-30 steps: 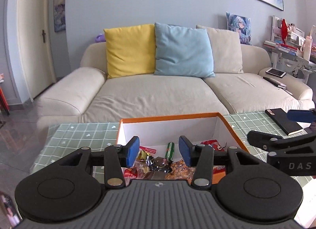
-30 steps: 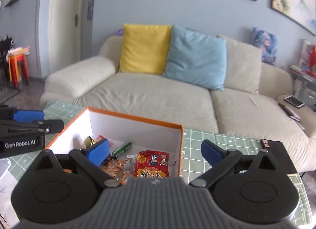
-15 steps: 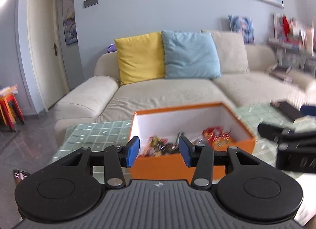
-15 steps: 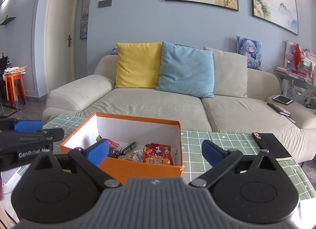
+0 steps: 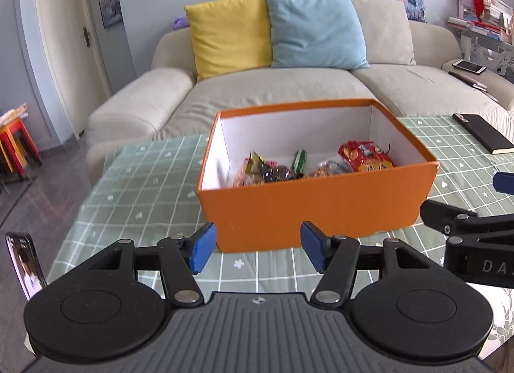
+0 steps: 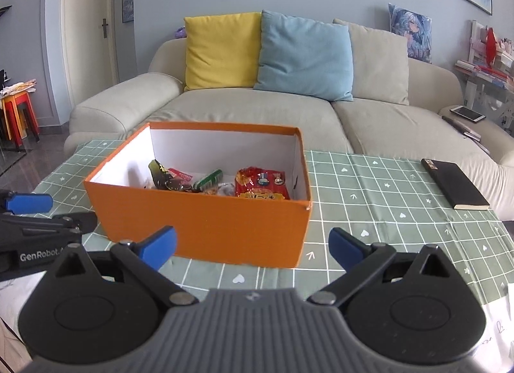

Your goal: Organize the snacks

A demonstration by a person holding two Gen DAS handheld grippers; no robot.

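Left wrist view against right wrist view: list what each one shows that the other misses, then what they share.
Only the left wrist view shows the phone propped at the table's near left edge, and the left claw from behind, open and empty; its jaws have just been opening.

Only the right wrist view shows the right claw from behind, wide open and empty.

Both show the orange box of snack packets on the green checked tablecloth, the black notebook, and the sofa with its cushions.
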